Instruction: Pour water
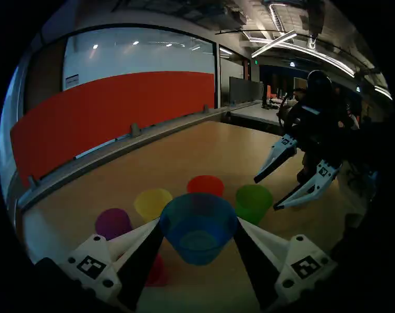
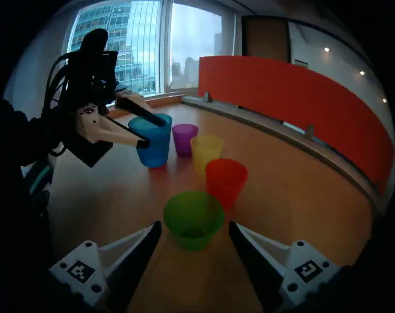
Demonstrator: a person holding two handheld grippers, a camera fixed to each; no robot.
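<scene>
The table (image 2: 301,208) is wide and bare wood, so a spill would spread freely toward the row of cups and the edge.

The left gripper (image 1: 197,223) pinches the blue cup (image 2: 151,140), one finger on each side of its wall just below the rim. In the right gripper view the cup seems to sit on the table or just above it; which one, the pictures do not tell. The right gripper (image 2: 194,224) is spread, with the green cup (image 1: 254,202) between its fingers and a gap on both sides.

The main risk, as judged from here, is the grip on the blue cup. The cup is tapered and looks smooth, so it may slide down between the fingers when it is tilted, or its thin wall may bend in and push liquid over the rim.

The second risk is the green cup. It looks light and nothing holds it yet, so a finger closing off-centre could knock it over or push it against the red cup (image 2: 226,180) just behind.

The yellow cup (image 2: 206,151) and the purple cup (image 2: 184,138) stand close beside the blue one — a wide swing could strike them.

A pale ring shows at the bottom of the blue cup, perhaps water; if it is shallow, a steep tilt is needed and the stream may miss.
</scene>
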